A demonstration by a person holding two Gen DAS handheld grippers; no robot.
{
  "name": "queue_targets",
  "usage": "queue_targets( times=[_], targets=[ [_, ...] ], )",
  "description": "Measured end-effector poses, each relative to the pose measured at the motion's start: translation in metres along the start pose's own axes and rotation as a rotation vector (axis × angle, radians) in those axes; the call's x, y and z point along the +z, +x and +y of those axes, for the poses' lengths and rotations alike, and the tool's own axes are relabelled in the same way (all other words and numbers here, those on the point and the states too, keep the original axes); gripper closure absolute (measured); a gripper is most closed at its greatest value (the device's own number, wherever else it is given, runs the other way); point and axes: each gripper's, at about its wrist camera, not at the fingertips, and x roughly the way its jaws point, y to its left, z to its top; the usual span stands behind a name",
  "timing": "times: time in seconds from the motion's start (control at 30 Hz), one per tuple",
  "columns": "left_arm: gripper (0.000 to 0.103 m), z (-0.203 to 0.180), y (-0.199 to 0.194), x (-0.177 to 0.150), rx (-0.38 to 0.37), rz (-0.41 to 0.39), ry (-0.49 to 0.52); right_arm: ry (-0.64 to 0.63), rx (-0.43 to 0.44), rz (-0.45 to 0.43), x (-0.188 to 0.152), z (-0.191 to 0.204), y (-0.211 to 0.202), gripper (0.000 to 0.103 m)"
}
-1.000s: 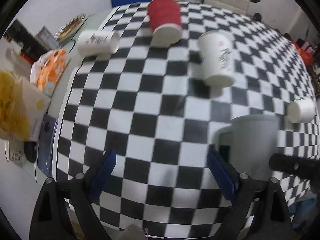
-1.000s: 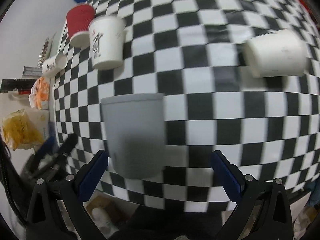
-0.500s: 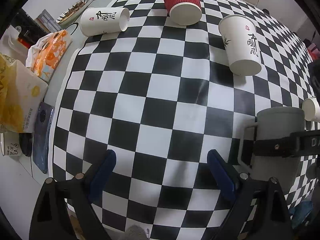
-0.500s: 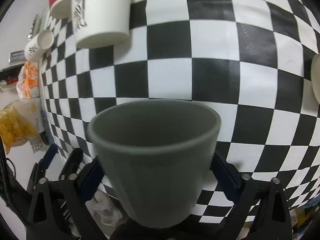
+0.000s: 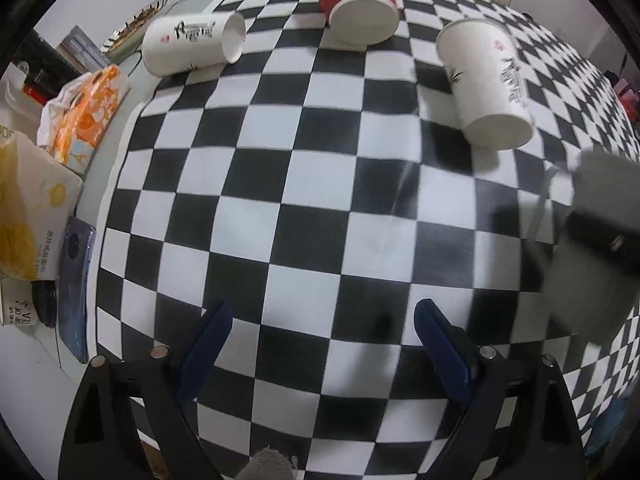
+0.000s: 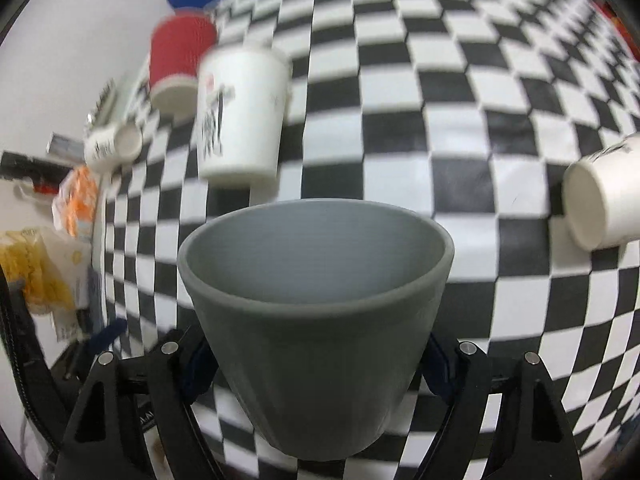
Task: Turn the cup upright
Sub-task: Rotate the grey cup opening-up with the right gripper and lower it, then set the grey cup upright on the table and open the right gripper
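Note:
A grey cup point(image 6: 316, 312) fills the right wrist view, held between the fingers of my right gripper point(image 6: 316, 364), which is shut on its lower wall. Its open mouth faces up and away from the camera. The cup is lifted above the checkered tablecloth point(image 6: 440, 92). In the left wrist view the same grey cup point(image 5: 592, 256) is a blur at the right edge, with a dark finger of the right gripper across it. My left gripper point(image 5: 320, 344) is open and empty above the cloth's near edge.
A red ribbed cup point(image 5: 356, 4) and a white printed cup point(image 5: 486, 84) stand upside down at the back. Another white cup point(image 5: 192, 44) lies on its side at the back left, and one point(image 6: 604, 196) lies at the right. Snack packets point(image 5: 80, 116) and a phone point(image 5: 76, 288) lie left of the cloth.
My right gripper closed on the grey cup, lifted it and turned it from mouth-down to mouth-up. My left gripper drew slightly forward over the cloth and stayed open.

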Motion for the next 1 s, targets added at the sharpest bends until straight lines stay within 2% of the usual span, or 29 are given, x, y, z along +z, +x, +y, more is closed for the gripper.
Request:
queue_targets(
  times=[0.2,0.3,0.43,0.5,0.67,0.77,1.0],
  targets=[
    [0.010,0.007,0.020,-0.003,-0.002,0.021,-0.015,-0.055,-0.082,-0.258,-0.003,0.003,-0.010,0.019],
    [0.010,0.013,0.022,-0.003,-0.012,0.017,-0.014,-0.090,-0.109,-0.350,-0.011,-0.009,-0.023,0.019],
    [0.010,0.018,0.020,-0.009,-0.019,0.005,0.003,-0.153,-0.169,-0.437,-0.034,0.011,-0.017,0.019],
    [0.010,0.020,0.018,-0.013,-0.026,0.003,0.008,-0.164,-0.187,-0.439,-0.042,0.014,-0.017,0.019],
    [0.010,0.028,0.012,-0.026,-0.049,-0.007,0.022,-0.162,-0.197,-0.368,-0.056,0.013,-0.010,0.018],
    [0.010,0.030,0.004,-0.032,-0.054,-0.018,0.039,-0.142,-0.199,-0.314,-0.065,0.009,-0.007,0.012],
    [0.010,0.032,-0.028,-0.056,-0.044,-0.077,0.056,-0.124,-0.250,-0.310,-0.091,0.006,-0.034,0.011]
  ],
)
